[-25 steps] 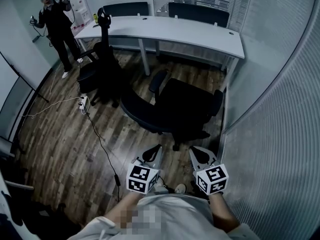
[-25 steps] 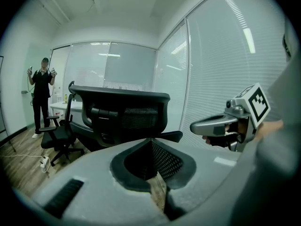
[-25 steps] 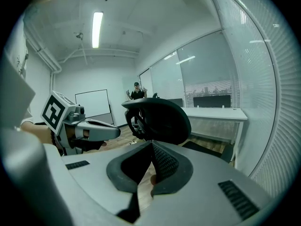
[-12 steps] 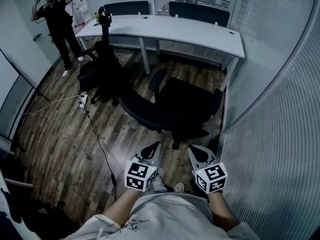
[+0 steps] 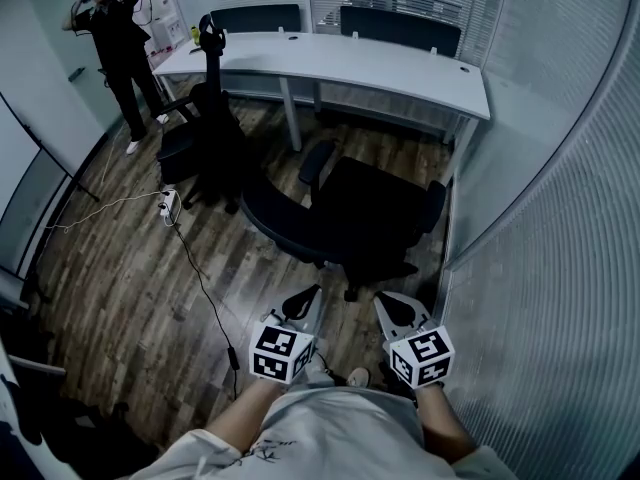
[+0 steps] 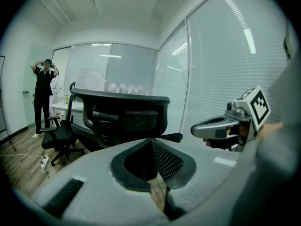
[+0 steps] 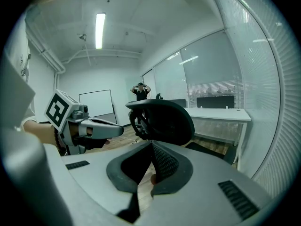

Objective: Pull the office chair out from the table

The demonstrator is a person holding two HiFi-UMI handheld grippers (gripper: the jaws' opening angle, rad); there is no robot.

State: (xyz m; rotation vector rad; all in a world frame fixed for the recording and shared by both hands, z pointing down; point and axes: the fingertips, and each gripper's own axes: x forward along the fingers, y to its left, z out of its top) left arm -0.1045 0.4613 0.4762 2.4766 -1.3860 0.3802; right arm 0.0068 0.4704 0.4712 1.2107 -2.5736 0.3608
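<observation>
since the earlier frames only the person in black (image 5: 118, 38), far off beyond the left claw (image 5: 303, 303), had moved, lifting both hands up to the head. the chair and both claws had kept their places.

the office chair (image 5: 360, 218) stood just ahead of the two claws, apart from both. its mesh back faced them and its seat lay on the far side. it was already clear of the table (image 5: 330, 63), with open floor between the two. the table ran across the room well beyond the chair, seen from the claws.

the left claw was clenched, its jaws pressed together on nothing, and pointed at the chair back. the right claw (image 5: 400, 310) hung just beside it on the right, likewise clenched and empty, aimed the same way and a little downward.

ahead and to the left of the left claw, near the table's left end, stood a second black chair (image 5: 200, 138). a white power strip (image 5: 167, 206) lay on the wooden floor (image 5: 130, 288) left of the claws, and its dark cable (image 5: 205, 298) ran back toward them. close on the right of the right claw stood a glass wall with blinds (image 5: 560, 218). a whiteboard (image 7: 96, 102) hung on the far wall behind the left claw in the right gripper view.
</observation>
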